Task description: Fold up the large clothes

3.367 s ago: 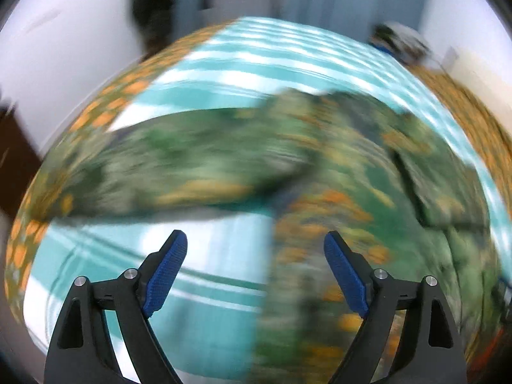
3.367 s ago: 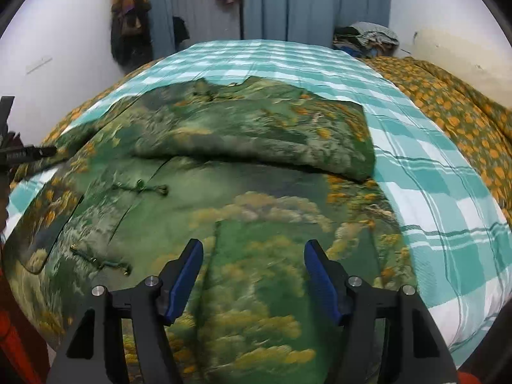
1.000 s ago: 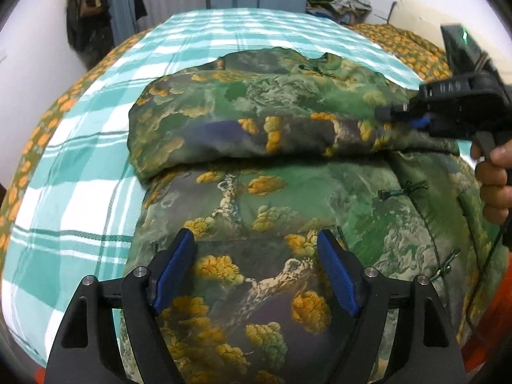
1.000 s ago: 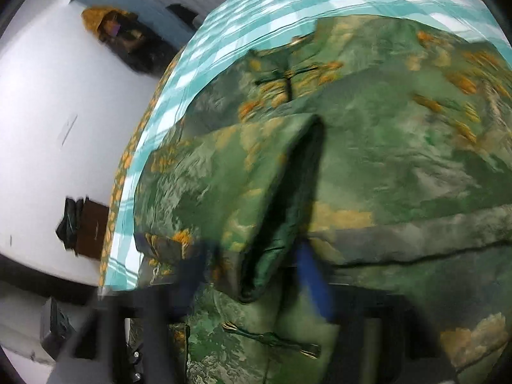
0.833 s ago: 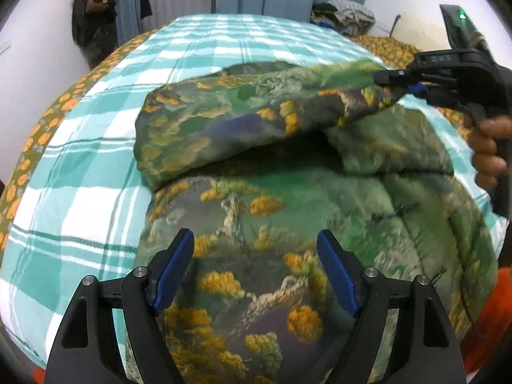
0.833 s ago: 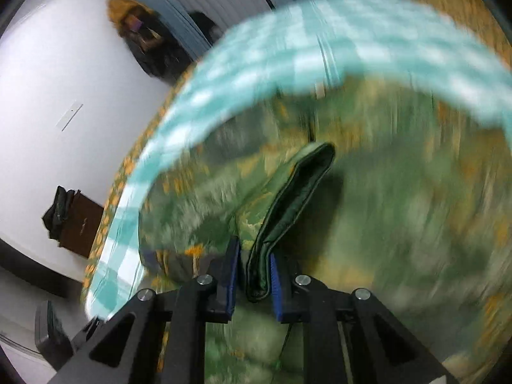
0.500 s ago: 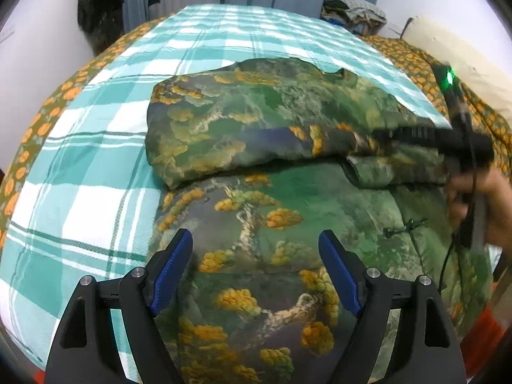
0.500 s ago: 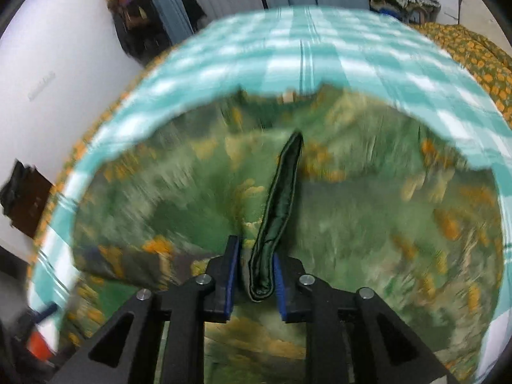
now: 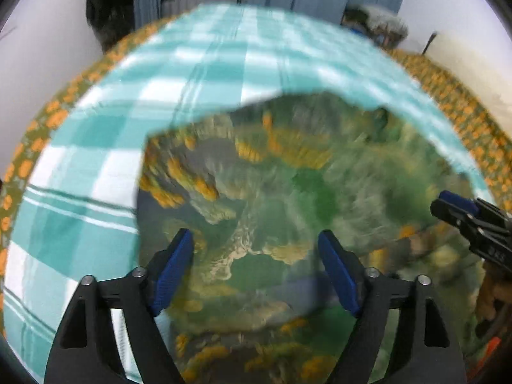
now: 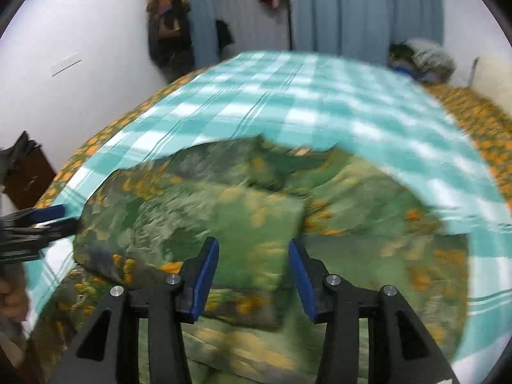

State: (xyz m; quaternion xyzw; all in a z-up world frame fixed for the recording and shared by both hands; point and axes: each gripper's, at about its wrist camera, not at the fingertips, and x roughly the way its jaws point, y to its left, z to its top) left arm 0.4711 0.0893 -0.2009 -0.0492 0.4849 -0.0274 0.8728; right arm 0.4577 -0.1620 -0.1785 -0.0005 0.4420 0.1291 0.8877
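A large green garment with an orange and grey landscape print (image 9: 288, 185) lies on the teal checked bedspread (image 9: 204, 64), its sleeves folded over the body. Both views are motion-blurred. My left gripper (image 9: 256, 268) is open and empty, just above the garment's near left part. My right gripper (image 10: 254, 275) is open and empty, with a folded sleeve (image 10: 259, 220) lying under and ahead of its jaws. The right gripper's tip shows at the right edge of the left wrist view (image 9: 460, 206); the left gripper's tip shows at the left edge of the right wrist view (image 10: 48, 217).
An orange-flowered quilt (image 10: 480, 121) runs along the bed's right side and edges its left side (image 9: 38, 137). A pile of clothes (image 10: 422, 57) sits at the far right corner. Blue curtains (image 10: 352, 6) and hanging clothes (image 10: 166, 28) are at the back wall.
My right gripper has opened and let go of the sleeve edge it held; the sleeve now lies flat on the garment. Both grippers have moved over the garment.
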